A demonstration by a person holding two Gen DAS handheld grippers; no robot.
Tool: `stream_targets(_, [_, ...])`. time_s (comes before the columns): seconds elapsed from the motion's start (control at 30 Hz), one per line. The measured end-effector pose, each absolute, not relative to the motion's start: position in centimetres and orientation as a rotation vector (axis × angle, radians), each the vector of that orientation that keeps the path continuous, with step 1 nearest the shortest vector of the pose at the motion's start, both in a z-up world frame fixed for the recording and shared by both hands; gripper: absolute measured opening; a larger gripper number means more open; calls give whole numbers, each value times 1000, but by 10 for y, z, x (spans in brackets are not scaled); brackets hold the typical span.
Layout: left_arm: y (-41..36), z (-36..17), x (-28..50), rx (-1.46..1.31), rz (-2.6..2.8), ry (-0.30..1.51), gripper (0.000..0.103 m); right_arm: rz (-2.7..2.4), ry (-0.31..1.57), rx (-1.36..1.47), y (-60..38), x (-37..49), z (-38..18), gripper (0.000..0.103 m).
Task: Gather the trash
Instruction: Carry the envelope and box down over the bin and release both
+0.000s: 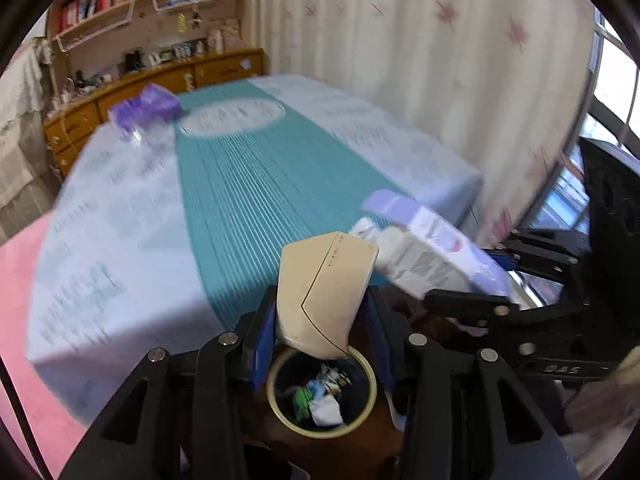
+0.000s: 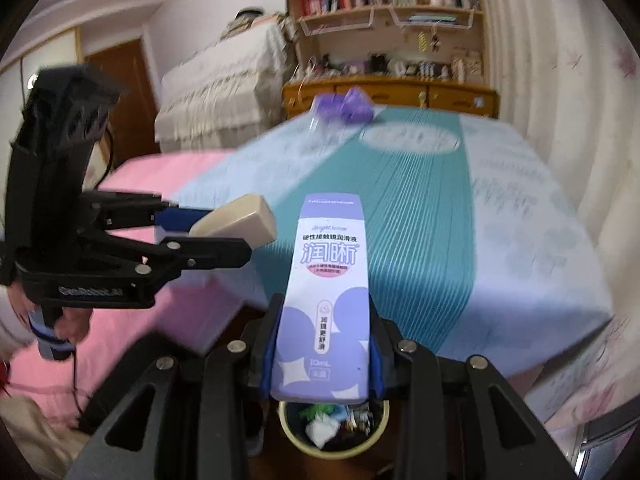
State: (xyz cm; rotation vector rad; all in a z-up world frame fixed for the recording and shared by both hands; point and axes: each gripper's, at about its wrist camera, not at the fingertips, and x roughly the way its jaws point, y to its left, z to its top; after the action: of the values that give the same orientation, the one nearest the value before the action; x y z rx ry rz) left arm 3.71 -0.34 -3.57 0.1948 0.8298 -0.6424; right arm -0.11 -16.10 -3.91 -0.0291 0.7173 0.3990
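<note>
My left gripper (image 1: 320, 316) is shut on a beige carton (image 1: 324, 292), which hangs just above a round bin (image 1: 280, 408) with a pale rim, part full of scraps. From the right wrist view the same beige carton (image 2: 236, 220) shows at the left in the left gripper (image 2: 224, 240). My right gripper (image 2: 322, 356) is shut on a purple and white box (image 2: 326, 300) with printed text, over the bin (image 2: 288, 432) below. That purple box (image 1: 436, 252) appears at the right in the left wrist view, held in the right gripper (image 1: 468, 280). A clear plastic bottle with a purple label (image 1: 144, 112) lies on the bed.
A bed (image 1: 248, 184) with a teal and pale blue cover fills the middle, with a pink sheet (image 1: 24, 320) at its left. A wooden dresser and bookshelves (image 1: 152, 40) stand behind. A curtain (image 1: 440, 60) hangs on the right. A hand (image 2: 68, 320) grips the left tool's handle.
</note>
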Motion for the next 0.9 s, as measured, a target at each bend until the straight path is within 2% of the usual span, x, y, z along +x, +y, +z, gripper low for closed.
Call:
stream_targets(0.23, [-5, -132, 35, 221, -639, 938, 40, 421, 818, -127, -145, -10, -132, 36])
stream_targets(0.47, [-12, -218, 56, 244, -623, 1108, 40, 409, 1008, 11, -162, 25, -217, 36])
stream_targets(0.9, [-23, -322, 88, 187, -568, 1312, 40, 361, 1224, 164, -169, 73, -302, 36])
